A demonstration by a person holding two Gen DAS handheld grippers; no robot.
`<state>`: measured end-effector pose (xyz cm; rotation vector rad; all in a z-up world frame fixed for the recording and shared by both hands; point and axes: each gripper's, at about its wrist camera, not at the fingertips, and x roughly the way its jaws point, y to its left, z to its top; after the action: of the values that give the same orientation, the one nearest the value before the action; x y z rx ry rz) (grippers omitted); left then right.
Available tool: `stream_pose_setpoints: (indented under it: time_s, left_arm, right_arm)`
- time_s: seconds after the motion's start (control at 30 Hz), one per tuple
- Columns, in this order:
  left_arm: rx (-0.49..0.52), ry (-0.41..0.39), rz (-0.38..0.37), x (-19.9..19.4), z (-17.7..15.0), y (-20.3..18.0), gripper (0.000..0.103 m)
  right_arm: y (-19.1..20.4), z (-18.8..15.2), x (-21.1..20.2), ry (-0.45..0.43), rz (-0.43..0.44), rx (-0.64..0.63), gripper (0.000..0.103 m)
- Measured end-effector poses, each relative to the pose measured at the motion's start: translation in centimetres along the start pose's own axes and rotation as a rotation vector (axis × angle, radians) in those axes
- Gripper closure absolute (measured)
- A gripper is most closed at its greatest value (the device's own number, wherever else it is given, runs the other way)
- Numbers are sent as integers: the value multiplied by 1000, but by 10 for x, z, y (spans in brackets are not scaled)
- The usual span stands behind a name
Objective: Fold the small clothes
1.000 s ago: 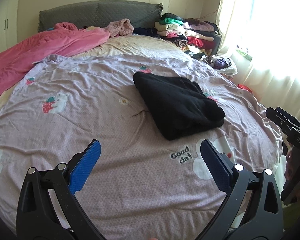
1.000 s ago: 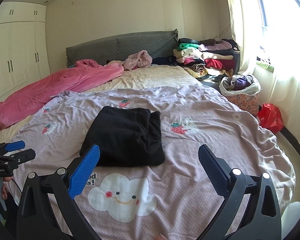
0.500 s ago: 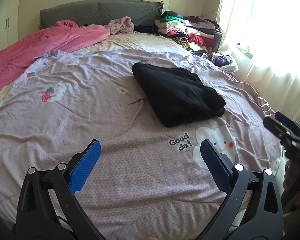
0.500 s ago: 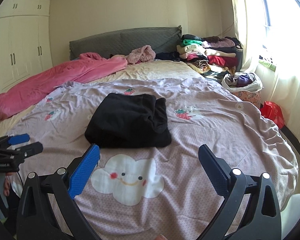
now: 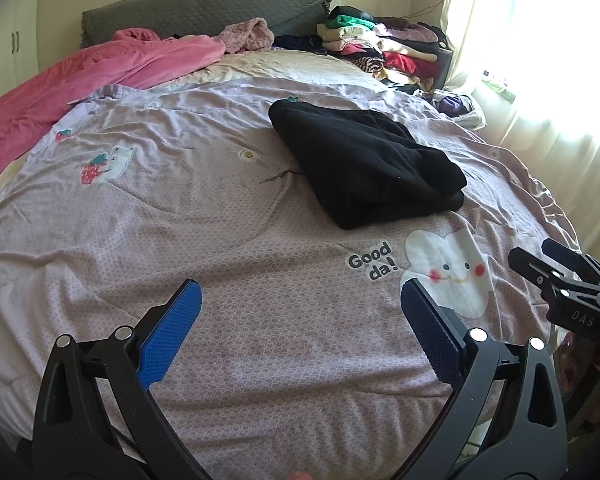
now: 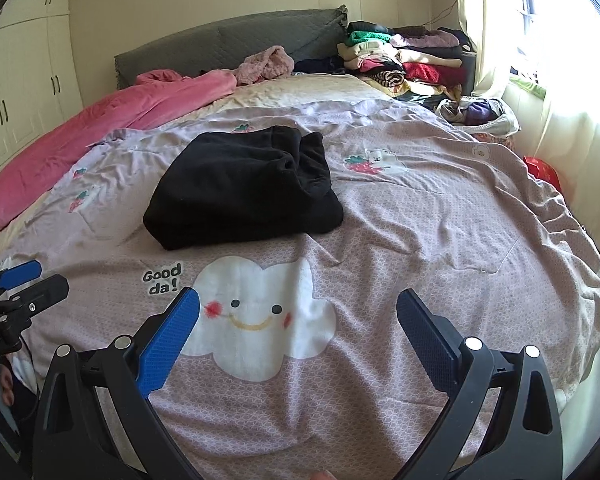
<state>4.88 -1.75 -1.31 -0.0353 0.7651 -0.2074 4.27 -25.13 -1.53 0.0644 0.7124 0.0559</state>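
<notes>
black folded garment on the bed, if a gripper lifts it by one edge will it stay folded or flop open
The black folded garment looks thick and soft, so it would probably sag and unfold if lifted by one edge. Its loose layers at the right side seem apt to slide apart. Pushed, it likely drags on the wrinkled quilt.

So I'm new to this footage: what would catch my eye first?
The black folded garment lies alone mid-bed on the lilac quilt, just beyond the smiling cloud print. Both the left gripper and right gripper hang open over the near edge, holding nothing. A pink blanket sprawls along the far left.
</notes>
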Motion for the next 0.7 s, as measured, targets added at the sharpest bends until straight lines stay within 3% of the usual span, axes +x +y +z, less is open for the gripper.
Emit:
stream_pose_setpoints:
  time_s: [0.7]
  left_arm:
    - [-24,-6,6,-3,3,5,9]
  right_arm:
    - [3,2,-4,-13,-2,-20,5]
